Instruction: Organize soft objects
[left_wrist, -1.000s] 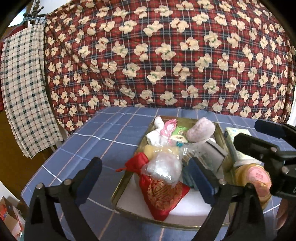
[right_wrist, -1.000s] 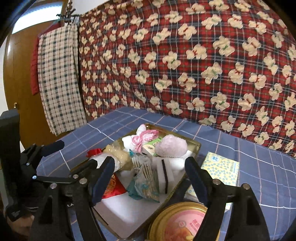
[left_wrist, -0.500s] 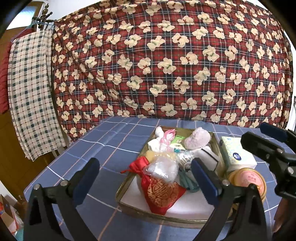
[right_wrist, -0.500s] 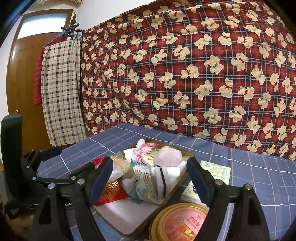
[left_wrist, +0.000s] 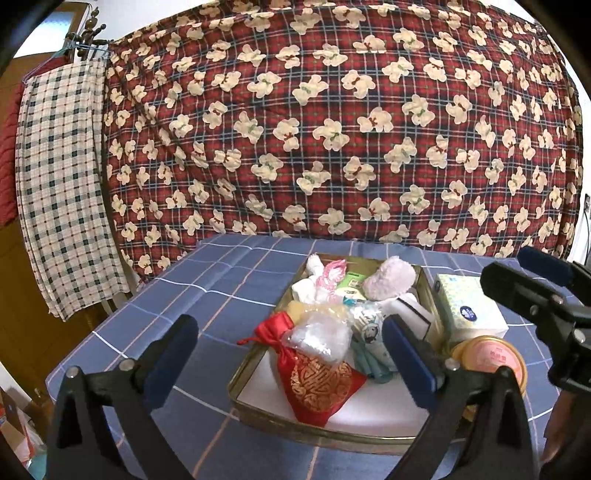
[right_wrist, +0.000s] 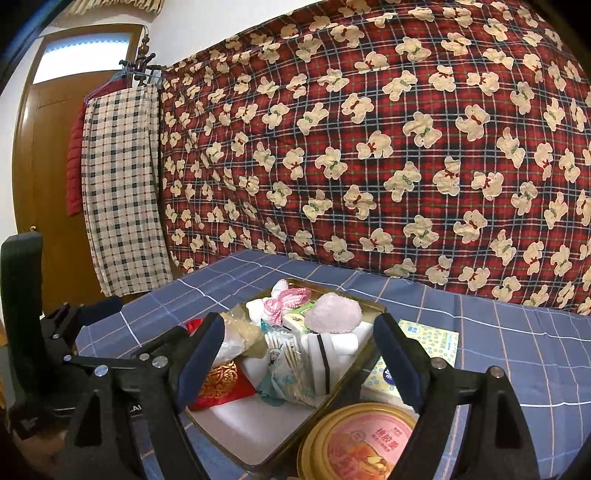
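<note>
A gold metal tray (left_wrist: 258, 356) (right_wrist: 364, 360) on the blue checked table holds soft things: a red and gold pouch (left_wrist: 314, 384) (right_wrist: 221, 384), a clear plastic bag (left_wrist: 319, 338), a pink fluffy puff (left_wrist: 388, 282) (right_wrist: 334, 314), a pink and white bow (left_wrist: 327, 277) (right_wrist: 286, 301), packets and white sponges (right_wrist: 334, 349). My left gripper (left_wrist: 288, 356) is open and empty, raised just in front of the tray. My right gripper (right_wrist: 299, 354) is open and empty over the tray's right side; it also shows in the left wrist view (left_wrist: 535, 295).
A tissue pack (left_wrist: 467, 308) (right_wrist: 430, 341) and a round gold tin with a pink lid (left_wrist: 487, 358) (right_wrist: 364, 443) sit right of the tray. A red bear-print quilt (left_wrist: 332, 129) hangs behind the table. A checked cloth (left_wrist: 62, 192) hangs at left.
Both grippers have pulled back and risen from the tray, so the tray looks smaller and lower in both views. Both stay open. Nothing in the tray moved.
</note>
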